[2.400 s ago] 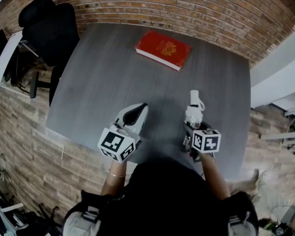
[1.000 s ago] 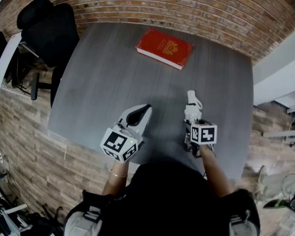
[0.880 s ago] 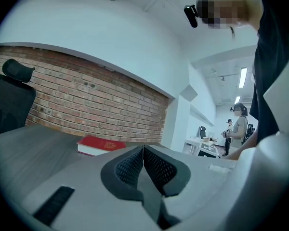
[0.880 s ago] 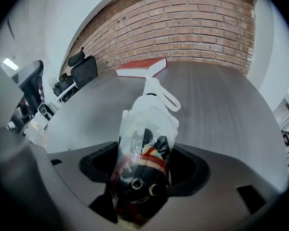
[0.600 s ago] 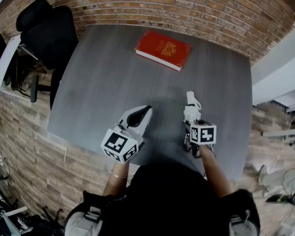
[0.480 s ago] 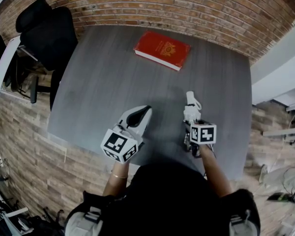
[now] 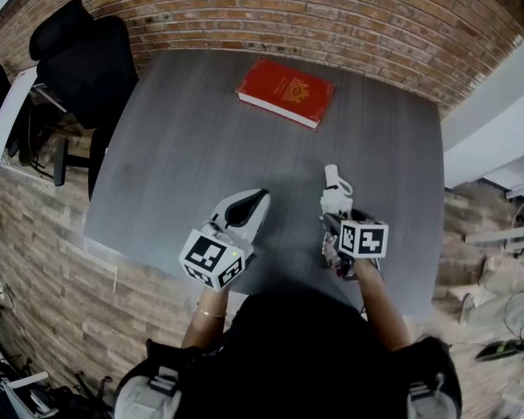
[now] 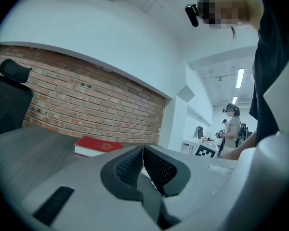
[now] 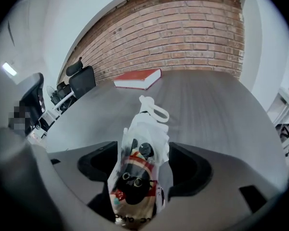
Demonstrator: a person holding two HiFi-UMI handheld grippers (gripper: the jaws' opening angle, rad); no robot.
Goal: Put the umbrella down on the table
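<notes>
White and printed, the folded umbrella (image 9: 140,143) rests on the grey table (image 7: 192,138) between the jaws of my right gripper (image 7: 335,223), which tilts steeply down. Those jaws have just been opening and now stand clear of it on both sides. My left gripper (image 7: 249,202) is held about level nearby, its jaws pressed together on nothing.

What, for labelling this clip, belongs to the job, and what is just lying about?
Job: white folded umbrella with cartoon print; grey table; right gripper, jaws just opened wider, umbrella between them, pads clear of it.
Lying about: red hardcover book; black office chair; left gripper, shut, empty.
</notes>
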